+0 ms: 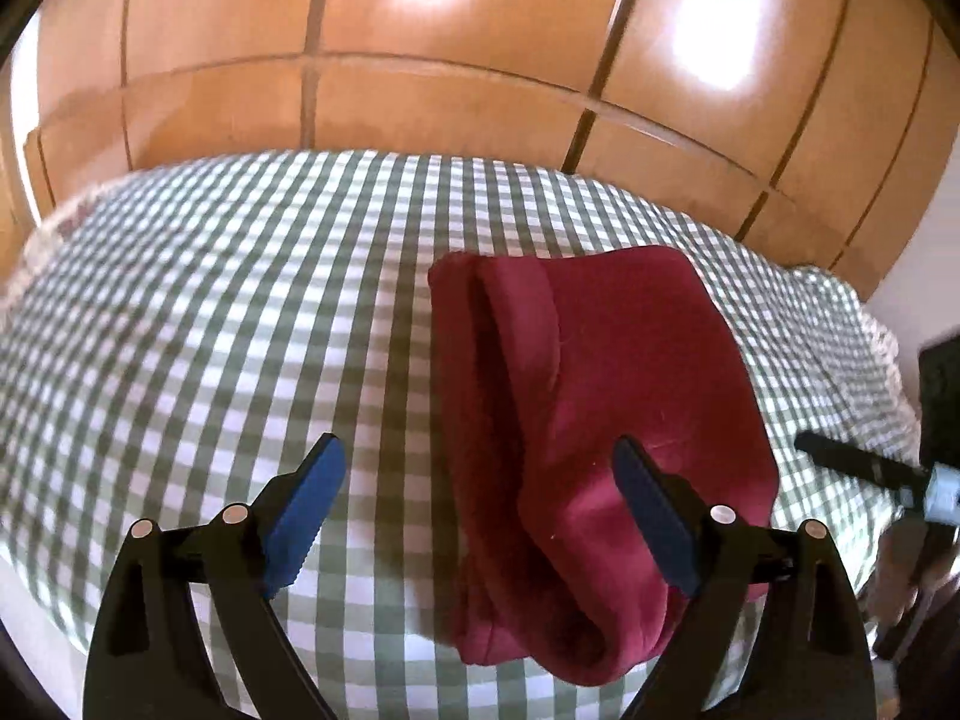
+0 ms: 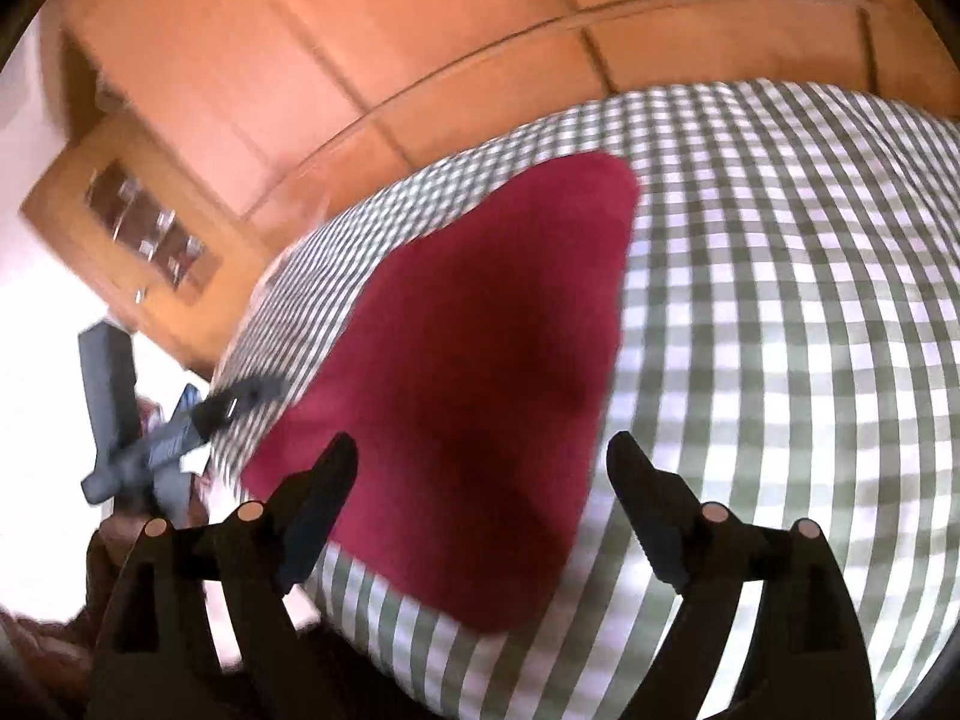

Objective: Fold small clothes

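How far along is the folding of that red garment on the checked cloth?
Done, it seems: the red garment lies doubled over in layers on the checked cloth. In hand: nothing; left tongs and right tongs are open and empty. Left: perhaps one more fold or tidying; I can't tell.

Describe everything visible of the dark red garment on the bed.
The dark red garment is soft, fleece-like cloth, folded into a compact, roughly rectangular bundle with layered edges and a thick rolled fold along one side. It lies flat on the green-and-white checked bedcover, near the bed's edge. Neither gripper holds it: the left gripper and the right gripper both hover open above it.
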A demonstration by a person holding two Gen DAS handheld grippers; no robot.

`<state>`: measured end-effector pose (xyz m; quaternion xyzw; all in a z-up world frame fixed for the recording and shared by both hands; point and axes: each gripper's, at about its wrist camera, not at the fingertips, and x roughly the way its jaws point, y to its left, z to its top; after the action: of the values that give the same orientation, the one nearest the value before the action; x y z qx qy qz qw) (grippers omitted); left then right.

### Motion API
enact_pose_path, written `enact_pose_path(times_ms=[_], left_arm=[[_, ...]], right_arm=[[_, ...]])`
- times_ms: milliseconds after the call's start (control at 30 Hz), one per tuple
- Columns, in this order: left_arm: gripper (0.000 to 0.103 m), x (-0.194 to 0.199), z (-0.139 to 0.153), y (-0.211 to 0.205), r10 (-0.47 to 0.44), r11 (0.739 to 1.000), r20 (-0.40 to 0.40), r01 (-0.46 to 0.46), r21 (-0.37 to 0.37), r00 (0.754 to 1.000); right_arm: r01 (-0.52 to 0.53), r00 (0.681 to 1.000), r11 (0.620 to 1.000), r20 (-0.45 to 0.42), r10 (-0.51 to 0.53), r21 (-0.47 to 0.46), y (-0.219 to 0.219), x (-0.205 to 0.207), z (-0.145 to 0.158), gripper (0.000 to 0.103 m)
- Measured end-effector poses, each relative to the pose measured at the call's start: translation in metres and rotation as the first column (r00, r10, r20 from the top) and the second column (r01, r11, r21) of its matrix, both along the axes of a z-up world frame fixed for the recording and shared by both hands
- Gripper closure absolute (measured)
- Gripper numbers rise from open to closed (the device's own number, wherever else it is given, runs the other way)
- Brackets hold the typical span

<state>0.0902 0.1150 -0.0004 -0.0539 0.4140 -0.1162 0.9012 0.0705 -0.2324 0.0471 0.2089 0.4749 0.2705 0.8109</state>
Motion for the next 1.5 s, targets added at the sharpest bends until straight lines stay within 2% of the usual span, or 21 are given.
enact_pose_path(times_ms=[233, 400, 600, 667, 700, 733, 767, 800, 833, 900, 967, 1100, 1200, 1300, 1367, 1433, 1500], left_arm=[[0.012, 0.005, -0.014, -0.014, -0.041, 0.995, 0.009, 0.04, 0.089, 0.999], [0.012, 0.012, -0.026, -0.013, -0.051, 0.995, -0.016, 0.052, 0.079, 0.999], [0.011, 0.018, -0.039, -0.01, -0.082, 0.996, -0.038, 0.083, 0.036, 0.996], [0.011, 0.02, -0.047, -0.005, -0.104, 0.994, -0.042, 0.103, -0.024, 0.994], [0.012, 0.022, -0.052, -0.002, -0.116, 0.991, -0.054, 0.111, -0.075, 0.992], [0.022, 0.023, -0.057, 0.001, -0.13, 0.984, -0.069, 0.12, -0.131, 0.989], [0.03, 0.024, -0.062, 0.005, -0.153, 0.97, -0.085, 0.133, -0.205, 0.984], [0.044, 0.026, -0.069, 0.01, -0.186, 0.937, -0.105, 0.144, -0.318, 0.977], [0.051, 0.026, -0.072, 0.013, -0.195, 0.917, -0.108, 0.142, -0.372, 0.975], [0.059, 0.023, -0.071, 0.011, -0.201, 0.904, -0.086, 0.151, -0.4, 0.976], [0.061, 0.019, -0.065, 0.002, -0.224, 0.891, -0.066, 0.177, -0.419, 0.972], [0.062, 0.022, -0.044, -0.032, -0.301, 0.862, -0.027, 0.26, -0.435, 0.953], [0.062, 0.033, -0.026, -0.076, -0.373, 0.832, 0.002, 0.336, -0.442, 0.928], [0.062, 0.046, -0.01, -0.139, -0.463, 0.802, 0.033, 0.434, -0.41, 0.886], [0.062, 0.056, -0.008, -0.187, -0.52, 0.786, 0.021, 0.488, -0.379, 0.854], [0.062, 0.063, -0.013, -0.226, -0.553, 0.787, -0.01, 0.519, -0.333, 0.833], [0.062, 0.067, -0.027, -0.267, -0.547, 0.827, -0.062, 0.528, -0.193, 0.835]], right_arm=[[0.019, 0.996, 0.997, -0.085, -0.013, 0.077, -0.003, 0.044, -0.022, 0.018], [-0.005, 0.992, 0.996, -0.125, 0.016, 0.089, 0.011, 0.061, -0.038, 0.017], [-0.057, 0.983, 0.986, -0.165, 0.084, 0.159, 0.042, 0.075, -0.063, 0.016], [-0.09, 0.981, 0.984, -0.157, 0.114, 0.152, 0.055, 0.08, -0.065, 0.018], [-0.102, 0.98, 0.985, -0.155, 0.123, 0.137, 0.062, 0.081, -0.065, 0.026], [-0.109, 0.98, 0.987, -0.155, 0.126, 0.115, 0.068, 0.081, -0.063, 0.038], [-0.107, 0.982, 0.989, -0.145, 0.12, 0.101, 0.069, 0.079, -0.06, 0.044], [-0.103, 0.986, 0.991, -0.122, 0.112, 0.08, 0.072, 0.077, -0.054, 0.053], [-0.1, 0.989, 0.993, -0.098, 0.106, 0.066, 0.074, 0.073, -0.047, 0.058], [-0.088, 0.995, 0.994, -0.046, 0.091, 0.061, 0.076, 0.06, -0.03, 0.06], [-0.073, 0.997, 0.994, -0.011, 0.074, 0.08, 0.071, 0.049, -0.015, 0.061], [-0.024, 0.998, 0.994, 0.066, 0.017, 0.111, 0.035, 0.03, 0.015, 0.061], [0.057, 0.993, 0.992, 0.096, -0.068, 0.113, -0.008, 0.022, 0.028, 0.061], [0.177, 0.977, 0.979, 0.1, -0.187, 0.103, -0.064, 0.016, 0.031, 0.061], [0.243, 0.965, 0.964, 0.077, -0.252, 0.103, -0.097, 0.014, 0.024, 0.061], [0.333, 0.942, 0.941, 0.027, -0.335, 0.058, -0.132, 0.015, 0.005, 0.059], [0.397, 0.916, 0.917, -0.04, -0.398, -0.024, -0.154, 0.016, -0.021, 0.053]])
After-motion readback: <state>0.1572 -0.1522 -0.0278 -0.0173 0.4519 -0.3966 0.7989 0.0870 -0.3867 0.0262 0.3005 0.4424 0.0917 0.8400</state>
